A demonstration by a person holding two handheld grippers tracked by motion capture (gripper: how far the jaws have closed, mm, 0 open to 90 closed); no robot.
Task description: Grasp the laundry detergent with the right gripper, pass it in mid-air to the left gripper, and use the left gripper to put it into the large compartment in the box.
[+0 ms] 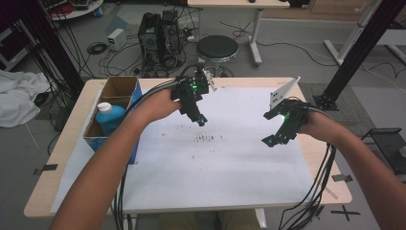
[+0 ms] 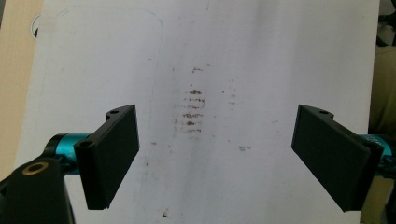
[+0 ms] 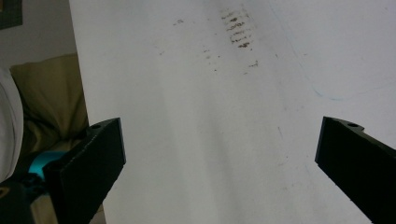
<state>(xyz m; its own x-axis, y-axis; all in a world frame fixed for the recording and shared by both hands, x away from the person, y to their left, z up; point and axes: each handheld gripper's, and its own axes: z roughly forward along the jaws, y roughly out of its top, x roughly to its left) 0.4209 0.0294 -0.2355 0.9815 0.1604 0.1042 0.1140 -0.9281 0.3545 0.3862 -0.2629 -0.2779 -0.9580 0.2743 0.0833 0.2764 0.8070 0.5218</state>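
Note:
A white sheet (image 1: 230,163) covers the table, with a patch of brown smudges (image 1: 207,138) near its middle. My left gripper (image 1: 198,120) hangs over the sheet just behind the smudges, pointing down; in the left gripper view its jaws stand wide apart with nothing between them, and the smudges (image 2: 190,112) lie on the sheet (image 2: 261,56) below. My right gripper (image 1: 269,140) hovers over the right half of the sheet, also open and empty. In the right gripper view the smudges (image 3: 238,30) show at the top of the sheet (image 3: 196,140).
A cardboard box (image 1: 117,88) stands at the table's left edge with a blue bottle (image 1: 109,118) with a white cap in its near compartment. Cables trail from both grippers over the front edge. Behind the table are a black stool (image 1: 218,48) and computer towers (image 1: 160,33).

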